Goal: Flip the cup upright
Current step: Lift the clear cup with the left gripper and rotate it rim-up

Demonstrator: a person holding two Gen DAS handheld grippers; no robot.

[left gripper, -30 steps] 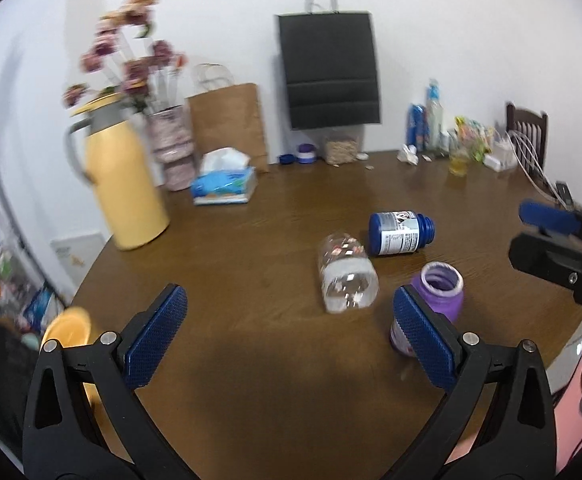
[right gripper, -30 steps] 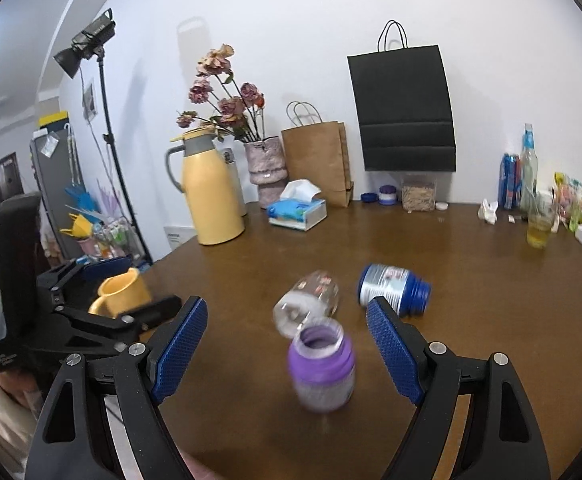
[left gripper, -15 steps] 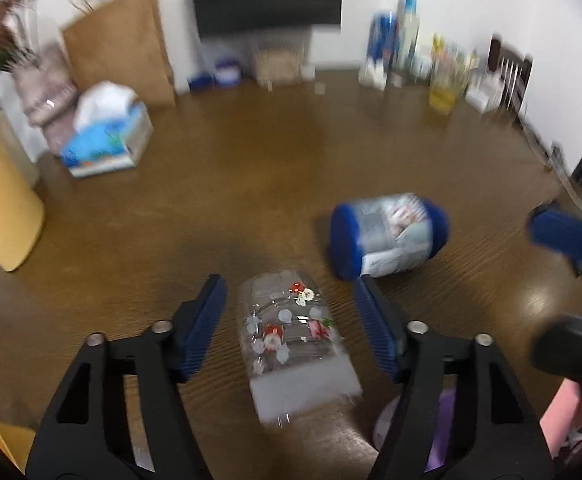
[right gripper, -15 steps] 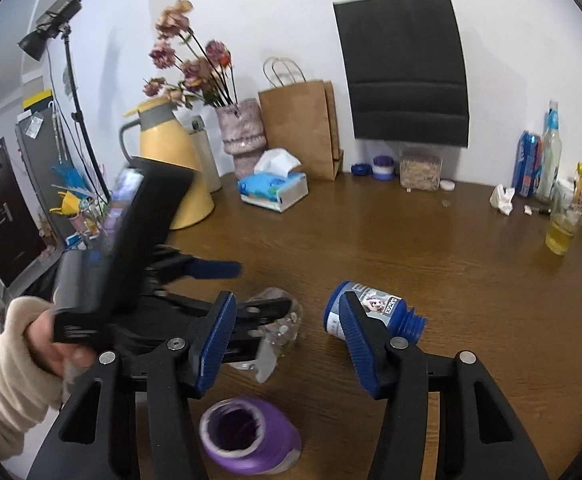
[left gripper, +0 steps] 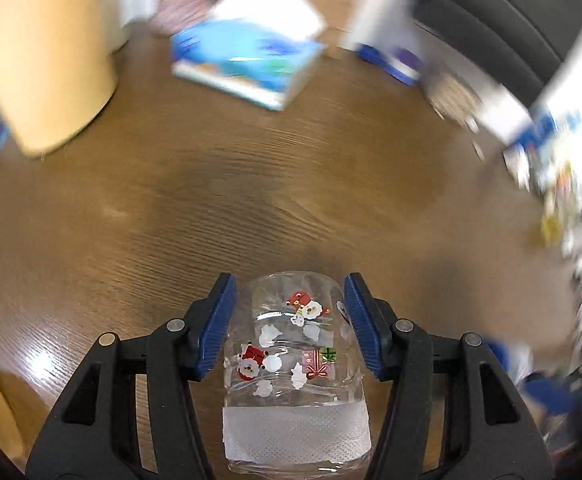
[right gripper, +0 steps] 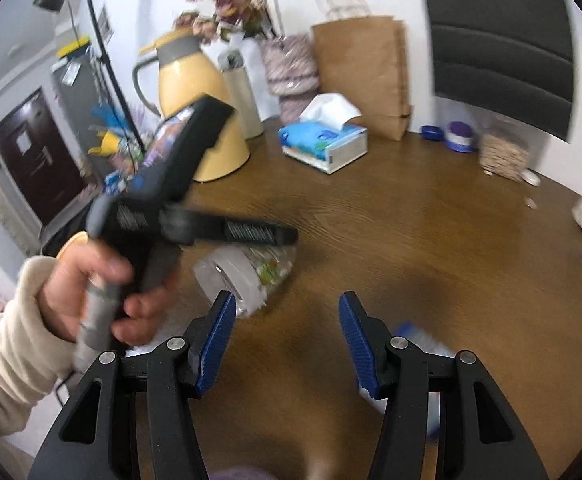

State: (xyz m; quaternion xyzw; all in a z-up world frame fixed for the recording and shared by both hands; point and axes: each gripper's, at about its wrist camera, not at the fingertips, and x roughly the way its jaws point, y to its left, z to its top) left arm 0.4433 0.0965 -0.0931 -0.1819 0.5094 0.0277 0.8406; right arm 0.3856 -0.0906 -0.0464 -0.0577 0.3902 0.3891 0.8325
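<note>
A clear plastic cup (left gripper: 295, 344) with Santa and gift pictures and a frosted white band lies between my left gripper's (left gripper: 289, 326) blue pads, which press its sides. In the right wrist view the same cup (right gripper: 247, 276) is tilted, held by the left gripper (right gripper: 195, 228) above the brown table (right gripper: 431, 240). My right gripper (right gripper: 287, 334) is open and empty, just right of the cup and apart from it.
A yellow jug (right gripper: 195, 104), a blue tissue box (right gripper: 325, 144), a brown paper bag (right gripper: 361, 72) and a black bag (right gripper: 503, 48) stand at the back. A blue-capped bottle (right gripper: 415, 340) lies behind my right finger. The purple cup's rim (right gripper: 235, 474) shows at the bottom edge.
My left gripper has closed on the clear cup and turned with it; the view is blurred by motion. My right gripper has narrowed and moved over the purple cup.
</note>
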